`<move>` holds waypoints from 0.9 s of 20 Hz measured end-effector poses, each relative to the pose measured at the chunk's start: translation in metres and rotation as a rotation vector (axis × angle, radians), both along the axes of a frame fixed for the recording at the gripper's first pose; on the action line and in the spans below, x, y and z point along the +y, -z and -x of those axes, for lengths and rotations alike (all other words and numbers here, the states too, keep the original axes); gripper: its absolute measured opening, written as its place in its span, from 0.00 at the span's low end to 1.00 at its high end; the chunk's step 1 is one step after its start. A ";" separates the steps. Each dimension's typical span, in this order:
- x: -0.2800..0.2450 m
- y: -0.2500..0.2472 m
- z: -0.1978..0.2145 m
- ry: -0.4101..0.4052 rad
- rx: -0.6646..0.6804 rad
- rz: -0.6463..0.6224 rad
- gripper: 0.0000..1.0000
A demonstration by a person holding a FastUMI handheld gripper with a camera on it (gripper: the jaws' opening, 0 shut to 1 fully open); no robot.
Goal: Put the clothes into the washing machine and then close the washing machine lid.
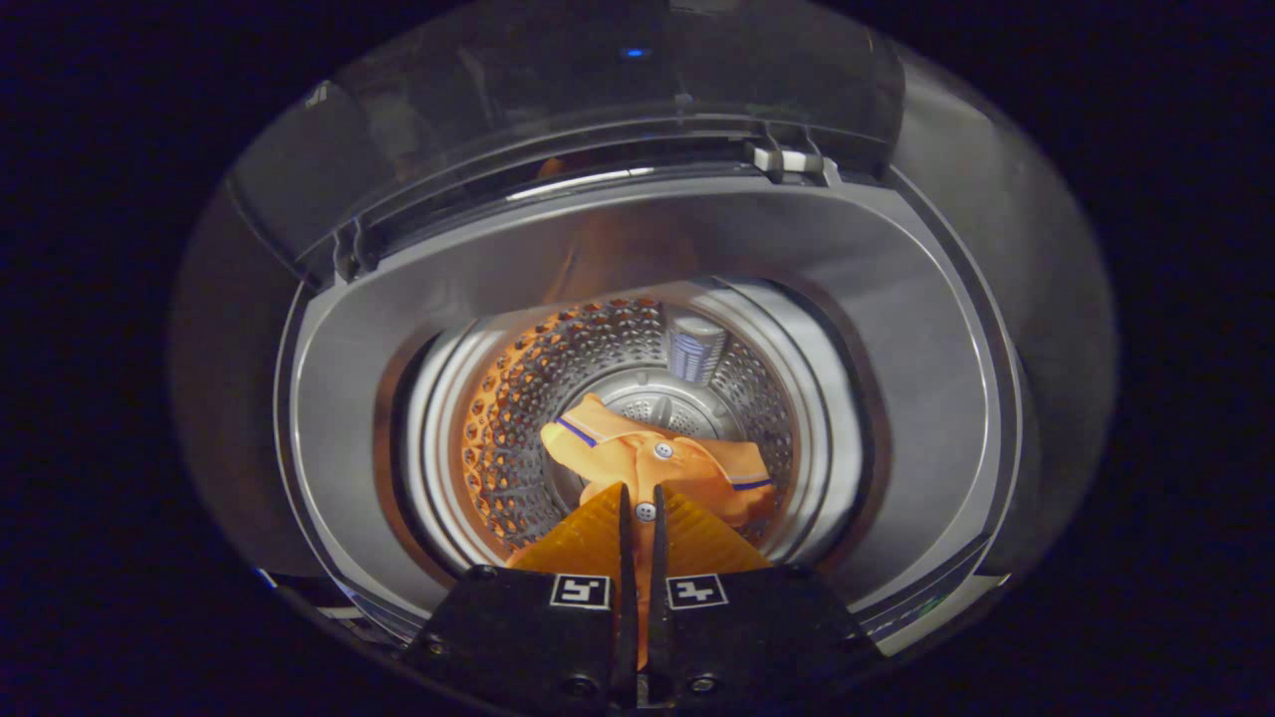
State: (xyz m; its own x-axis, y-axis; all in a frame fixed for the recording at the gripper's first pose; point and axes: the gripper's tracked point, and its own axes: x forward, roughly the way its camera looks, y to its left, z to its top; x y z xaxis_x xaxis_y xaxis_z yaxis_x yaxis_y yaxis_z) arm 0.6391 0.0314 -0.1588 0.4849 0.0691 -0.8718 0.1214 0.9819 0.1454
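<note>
Tongs [637, 498] nearly closed, pinching orange shirt [657, 463] | shirt hung inside drum [518, 398] just ahead | left: release, shut lid [598, 90] (raised beyond).

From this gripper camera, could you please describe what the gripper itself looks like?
The gripper has two wedge-shaped fingers with ridged faces, tapering toward their tips. They stand almost together. Each sits on a black block-shaped mount with a square black-and-white marker on top and small screws near the corners.
</note>
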 end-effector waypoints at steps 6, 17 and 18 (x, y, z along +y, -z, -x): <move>0.003 -0.008 0.002 -0.029 -0.030 -0.002 0.12; 0.000 -0.033 0.016 -0.057 -0.134 0.094 0.77; -0.002 -0.037 0.016 -0.064 -0.150 0.107 0.77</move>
